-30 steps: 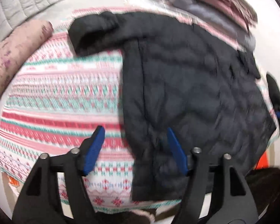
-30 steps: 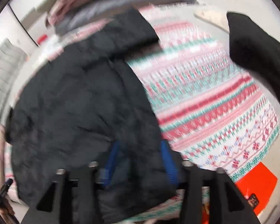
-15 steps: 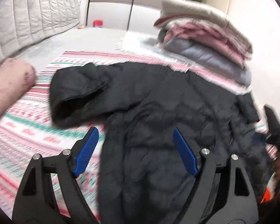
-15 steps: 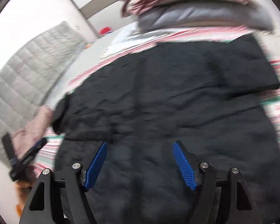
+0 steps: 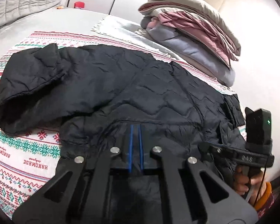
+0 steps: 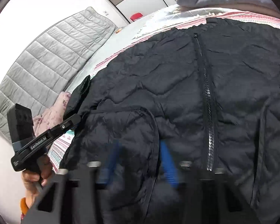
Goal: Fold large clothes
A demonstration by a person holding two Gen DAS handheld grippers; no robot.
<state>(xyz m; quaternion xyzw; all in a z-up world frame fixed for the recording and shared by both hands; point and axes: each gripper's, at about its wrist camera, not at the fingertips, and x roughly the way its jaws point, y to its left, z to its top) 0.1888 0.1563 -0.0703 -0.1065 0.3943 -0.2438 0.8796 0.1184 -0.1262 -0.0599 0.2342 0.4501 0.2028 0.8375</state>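
While the black coat (image 5: 132,85) is lying spread on the patterned blanket (image 5: 26,149), the left gripper (image 5: 135,130) is pinching its hem. The right gripper (image 6: 140,160) is blurry, half closing around puffy cloth. Slippery fabric might be sliding out.

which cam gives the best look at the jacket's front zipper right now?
Right wrist. The zipper runs in full down the black jacket, sharp from pull to hem. Left wrist shows only a faint seam line across the quilting, with no teeth visible, and that view's closed left gripper covers the near hem.
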